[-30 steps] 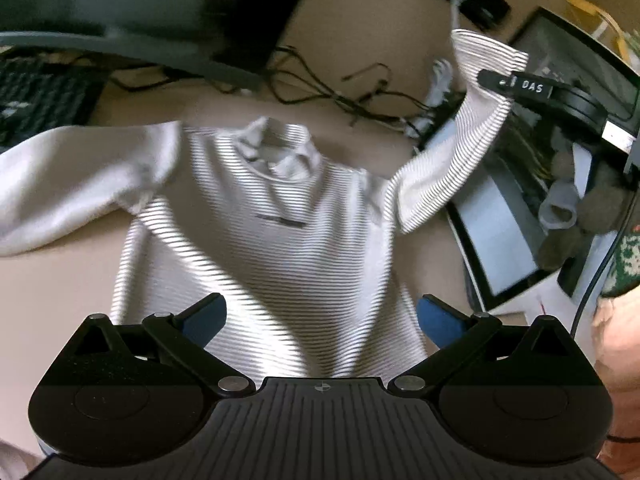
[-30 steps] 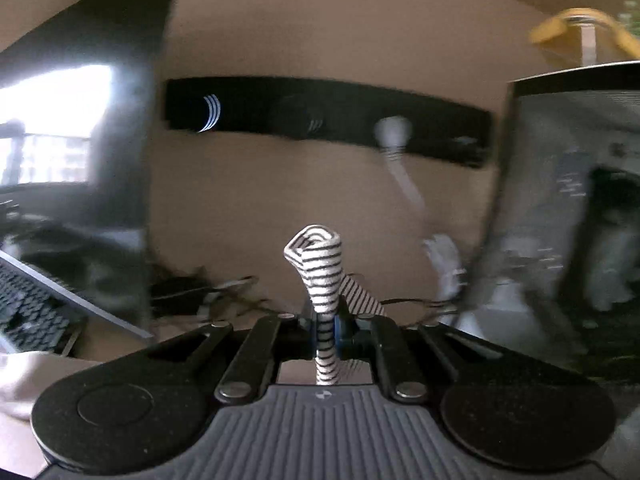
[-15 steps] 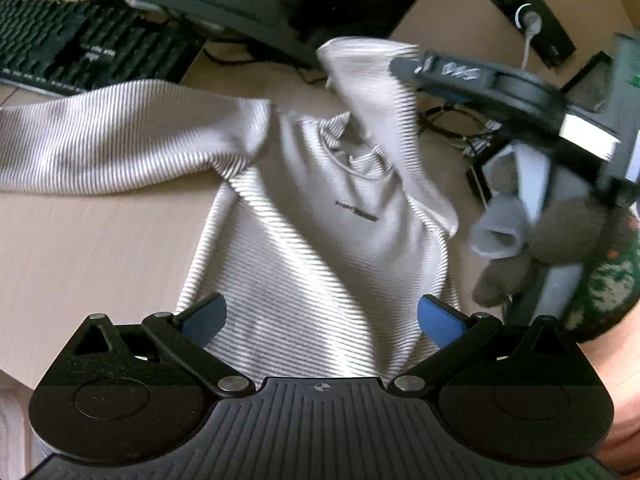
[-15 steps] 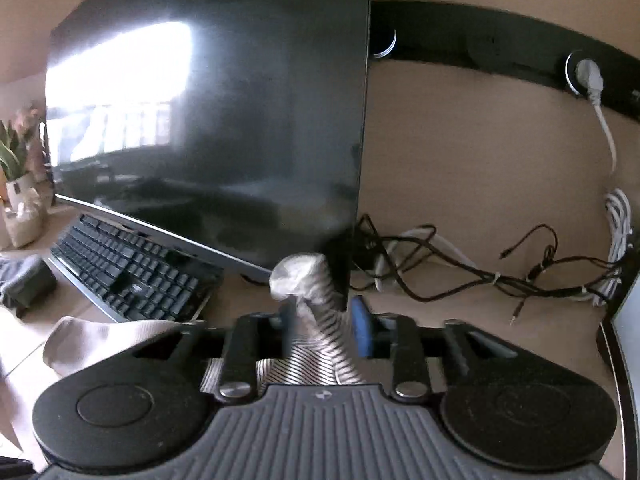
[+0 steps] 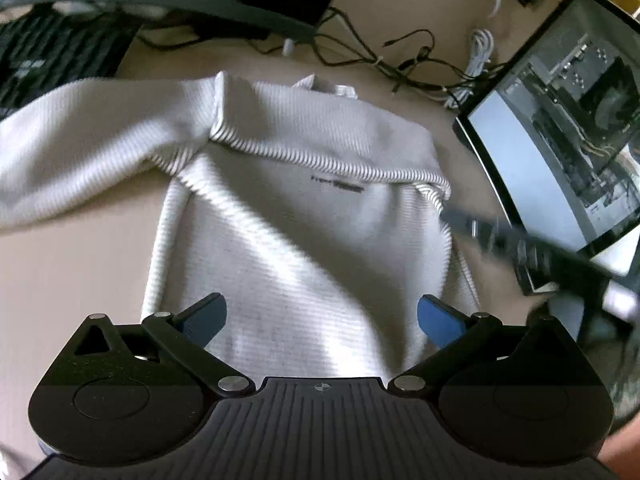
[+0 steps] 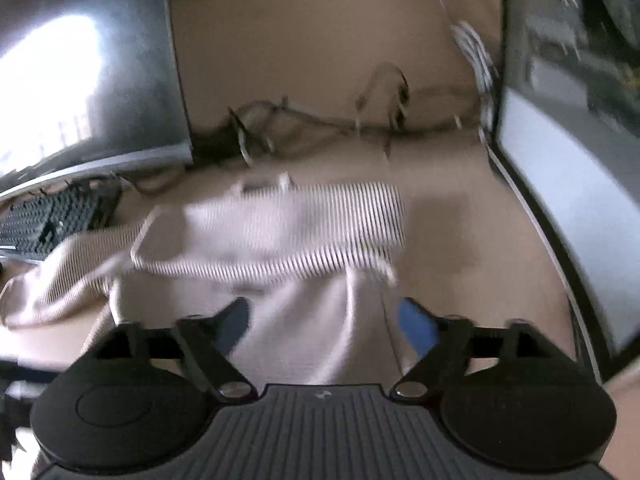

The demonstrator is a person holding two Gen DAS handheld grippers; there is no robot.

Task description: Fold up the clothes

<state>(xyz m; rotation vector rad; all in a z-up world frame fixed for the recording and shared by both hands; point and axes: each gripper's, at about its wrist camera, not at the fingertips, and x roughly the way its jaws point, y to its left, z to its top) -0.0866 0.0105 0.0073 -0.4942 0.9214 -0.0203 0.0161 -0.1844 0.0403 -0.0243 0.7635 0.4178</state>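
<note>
Nearest you, your left gripper (image 5: 321,316) hangs with its fingers spread wide and empty above the hem end of the one striped sweater (image 5: 304,240), and your right gripper (image 6: 326,322) is likewise parted, holding nothing, at the garment's right edge. The sweater lies chest-up on the table (image 5: 76,264); one sleeve (image 5: 320,136) is laid across the chest, the other sleeve (image 5: 92,140) stretches out flat to the left. It looks like a light, soft ribbed knit that will sag and drag, so pinch it at a cuff, shoulder seam or hem corner, not mid-panel. Beyond it you have one keyboard (image 5: 56,52), two screens and a tangle of cables (image 5: 400,64).
</note>
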